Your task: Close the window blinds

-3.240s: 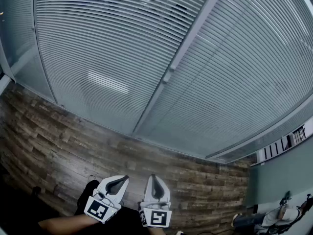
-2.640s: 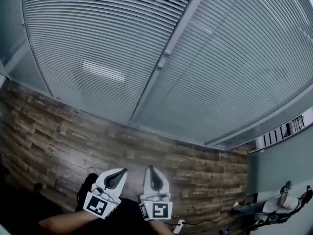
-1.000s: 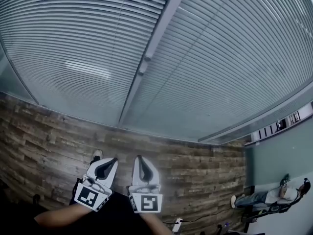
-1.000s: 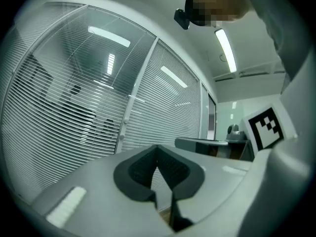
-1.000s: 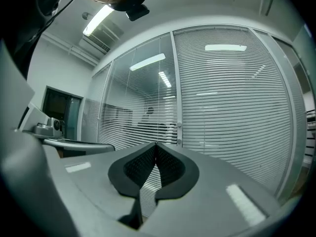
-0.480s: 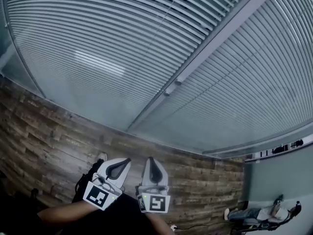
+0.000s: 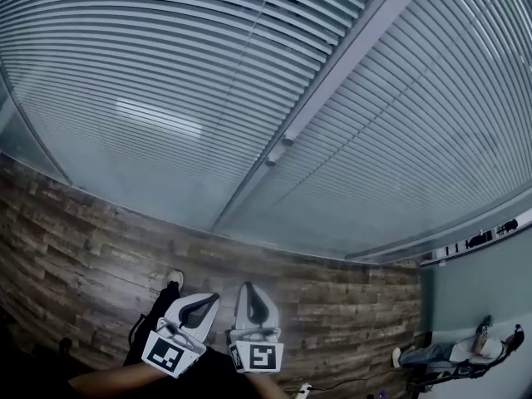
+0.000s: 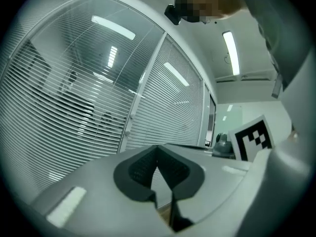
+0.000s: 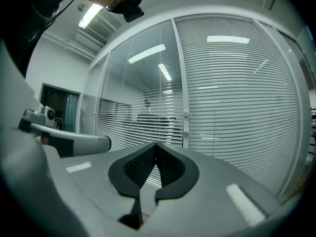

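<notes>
Slatted window blinds (image 7: 150, 73) fill the upper head view in two panels, split by a pale upright frame (image 7: 332, 77) bearing two small knobs (image 7: 287, 140). The slats are tilted partly open; a dim room shows through them. Low in the head view, my left gripper (image 7: 214, 297) and right gripper (image 7: 247, 287) sit side by side, short of the blinds. Both are shut on nothing, tips touching. The left gripper (image 8: 158, 147) faces the blinds (image 8: 64, 98) at a slant. The right gripper (image 9: 156, 144) points at the frame's knobs (image 9: 185, 115).
A wood-plank floor (image 7: 83, 248) runs below the window. My shoe (image 7: 174, 279) shows beside the left gripper. A person (image 7: 449, 352) sits low at the far right by a teal wall (image 7: 482, 289). A cable and plug strip (image 7: 299, 387) lie near the bottom edge.
The head view has swung, so the frame and blinds shifted across it. Both grippers stay shut and side by side, and have sunk a little lower in the view.
</notes>
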Demonstrator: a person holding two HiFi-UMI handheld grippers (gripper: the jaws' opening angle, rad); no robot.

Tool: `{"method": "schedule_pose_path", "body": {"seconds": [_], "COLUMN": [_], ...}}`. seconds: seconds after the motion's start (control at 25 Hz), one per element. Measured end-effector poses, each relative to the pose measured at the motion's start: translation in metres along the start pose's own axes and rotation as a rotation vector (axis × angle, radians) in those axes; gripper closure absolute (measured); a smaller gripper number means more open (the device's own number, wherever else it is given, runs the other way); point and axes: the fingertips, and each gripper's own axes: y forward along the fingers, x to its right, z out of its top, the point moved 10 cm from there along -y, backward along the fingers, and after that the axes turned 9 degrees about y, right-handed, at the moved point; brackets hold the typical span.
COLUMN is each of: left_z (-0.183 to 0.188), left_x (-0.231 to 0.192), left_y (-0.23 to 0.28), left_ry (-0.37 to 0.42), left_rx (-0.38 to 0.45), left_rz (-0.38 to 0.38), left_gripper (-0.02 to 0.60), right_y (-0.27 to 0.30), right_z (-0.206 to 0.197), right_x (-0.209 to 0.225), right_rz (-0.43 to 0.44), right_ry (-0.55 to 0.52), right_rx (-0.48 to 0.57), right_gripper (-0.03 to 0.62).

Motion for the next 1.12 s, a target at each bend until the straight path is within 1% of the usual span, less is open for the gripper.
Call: {"method": "schedule_pose_path", "body": {"seconds": [0.2, 0.36, 0.48, 0.6, 0.68, 0.8, 0.96, 1.12], "left_z": [-0.006, -0.003, 0.005, 0.007, 0.009, 0.016, 0.021, 0.024], "left_x": [0.0, -0.008, -0.018, -0.038, -0.054, -0.075, -0.106, -0.131], "left_y": [-0.009, -0.004, 0.005, 0.02, 0.034, 0.054, 0.072, 0.092], "left_ry": [-0.014, -0.037, -0.024, -0.007, 0.004, 0.001, 0.006, -0.013], "left_rx": [-0.025, -0.027, -0.008, -0.016, -0.024, -0.028, -0.018, -0.018], "left_rz": [0.038, 0.043, 0.039, 0.027, 0.023, 0.025, 0.003, -0.018], "left_gripper": [0.581, 0.581, 0.581, 0.581, 0.581, 0.581, 0.581, 0.581], "right_y": [0.0, 0.009, 0.024, 0.049, 0.067, 0.093, 0.119, 0.147], "right_z": [-0.014, -0.013, -0.01, -0.005, 0.004, 0.022, 0.044, 0.066], "right_x": [0.004, 0.003, 0.005, 0.008, 0.014, 0.023, 0.026, 0.029], "right_rz": [-0.004, 0.028, 0.025, 0.007, -0.005, -0.027, -0.066, -0.083], "right_ry": [0.021, 0.023, 0.015, 0.013, 0.015, 0.024, 0.033, 0.037], "right_rx": [-0.061, -0.048, -0.058, -0.056, -0.048, -0.015, 0.021, 0.053], "right_gripper": [0.591, 0.591, 0.591, 0.591, 0.591, 0.591, 0.591, 0.591]}}
